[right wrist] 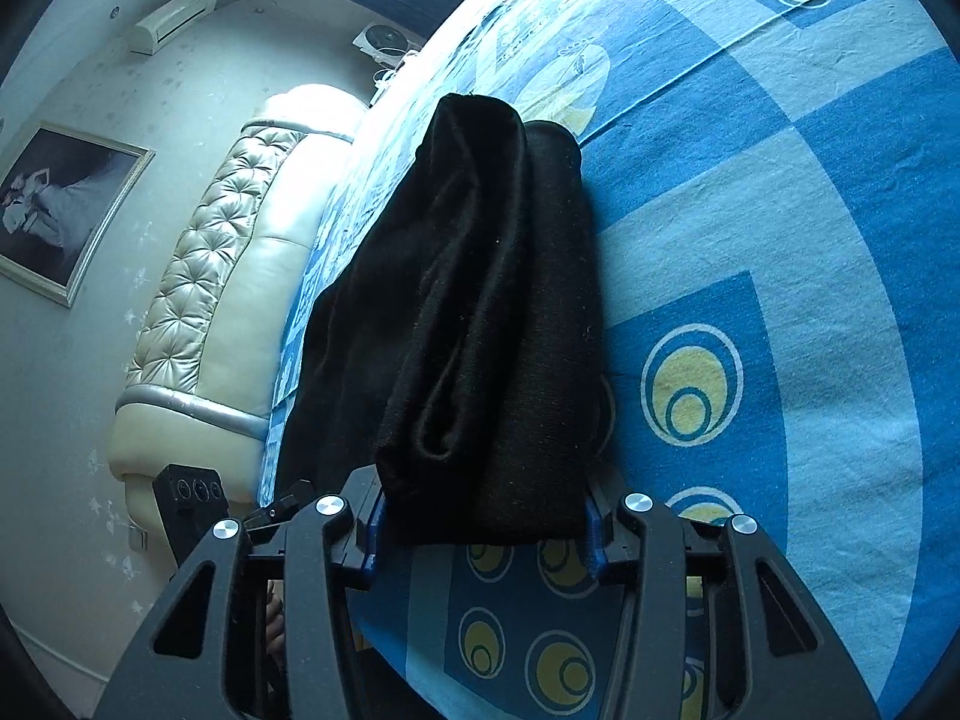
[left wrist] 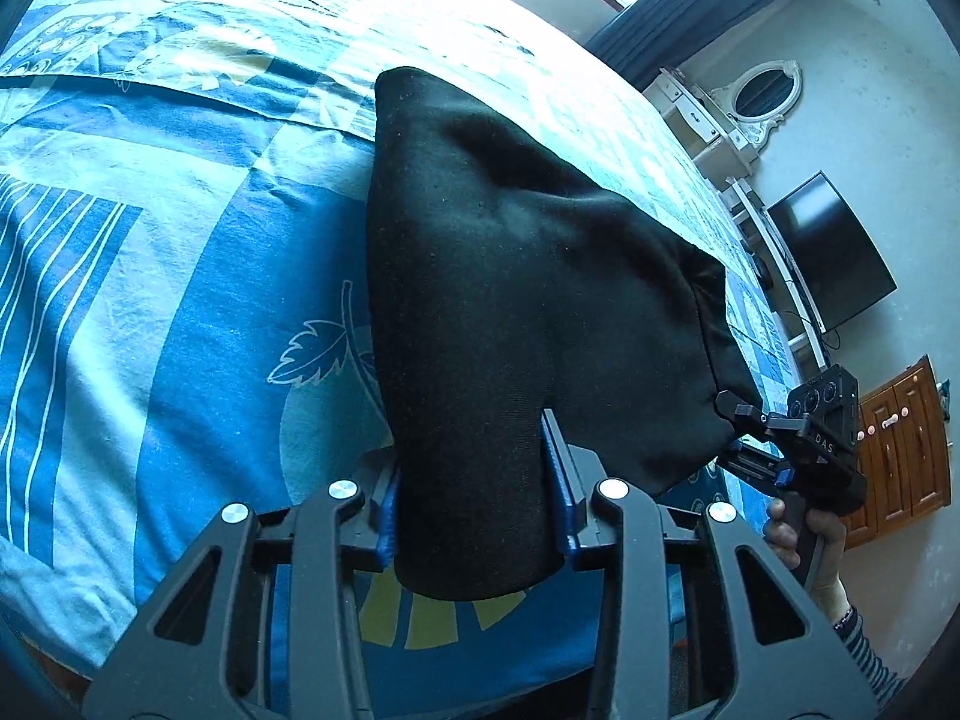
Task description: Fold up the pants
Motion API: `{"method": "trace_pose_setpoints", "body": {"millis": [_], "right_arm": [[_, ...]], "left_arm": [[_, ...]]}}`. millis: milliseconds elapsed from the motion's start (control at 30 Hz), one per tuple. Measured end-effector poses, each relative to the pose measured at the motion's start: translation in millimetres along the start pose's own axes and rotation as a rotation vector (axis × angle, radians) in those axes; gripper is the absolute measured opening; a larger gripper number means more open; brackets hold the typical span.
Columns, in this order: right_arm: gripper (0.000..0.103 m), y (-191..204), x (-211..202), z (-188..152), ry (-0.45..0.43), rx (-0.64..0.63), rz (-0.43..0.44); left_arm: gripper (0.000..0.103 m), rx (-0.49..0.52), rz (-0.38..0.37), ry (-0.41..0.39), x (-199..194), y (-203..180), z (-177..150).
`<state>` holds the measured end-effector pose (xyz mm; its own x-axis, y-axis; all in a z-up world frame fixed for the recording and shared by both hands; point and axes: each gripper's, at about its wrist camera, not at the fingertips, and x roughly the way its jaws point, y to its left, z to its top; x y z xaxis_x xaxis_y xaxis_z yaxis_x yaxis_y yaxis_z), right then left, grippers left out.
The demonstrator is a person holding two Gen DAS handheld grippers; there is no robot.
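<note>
The black pants (left wrist: pixel 510 276) hang folded over the bed, lifted off the blue patterned sheet (left wrist: pixel 180 300). My left gripper (left wrist: pixel 474 510) is shut on one end of the pants, the cloth bunched between its blue pads. My right gripper (right wrist: pixel 483 525) is shut on the other end of the pants (right wrist: pixel 480 300), with thick folds rising from its jaws. The right gripper also shows in the left wrist view (left wrist: pixel 729 426) at the pants' right edge. Part of the left gripper's body (right wrist: pixel 192 498) shows in the right wrist view at lower left.
The bed's cream tufted headboard (right wrist: pixel 204 312) lies left in the right wrist view. A framed picture (right wrist: pixel 60 204) hangs on the wall. A dark TV (left wrist: pixel 831 252), white dresser with oval mirror (left wrist: pixel 762 90) and wooden cabinet (left wrist: pixel 900 450) stand beyond the bed.
</note>
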<state>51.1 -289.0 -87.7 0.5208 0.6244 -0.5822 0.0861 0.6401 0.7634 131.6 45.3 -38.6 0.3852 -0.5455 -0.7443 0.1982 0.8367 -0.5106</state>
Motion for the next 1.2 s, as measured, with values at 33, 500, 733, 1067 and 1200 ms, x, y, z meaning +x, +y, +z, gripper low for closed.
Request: {"method": "trace_pose_setpoints", "body": {"millis": [33, 500, 733, 1067, 1200], "right_arm": [[0.047, 0, 0, -2, 0.002, 0.000, 0.001], [0.047, -6, 4, -1, 0.007, 0.020, 0.012], [0.047, -8, 2, -4, 0.004, 0.024, 0.019], [0.062, -15, -2, -6, -0.021, 0.060, 0.066], [0.077, -10, -2, -7, -0.040, 0.056, 0.104]], "left_arm": [[0.037, 0.000, 0.000, 0.000, 0, 0, 1], [0.038, 0.009, 0.000, -0.008, 12, -1, 5], [0.040, 0.016, -0.003, -0.013, 11, 1, 2], [0.071, 0.050, -0.013, -0.042, 8, 5, -6], [0.083, 0.073, -0.011, -0.033, 10, 1, -10]]}}
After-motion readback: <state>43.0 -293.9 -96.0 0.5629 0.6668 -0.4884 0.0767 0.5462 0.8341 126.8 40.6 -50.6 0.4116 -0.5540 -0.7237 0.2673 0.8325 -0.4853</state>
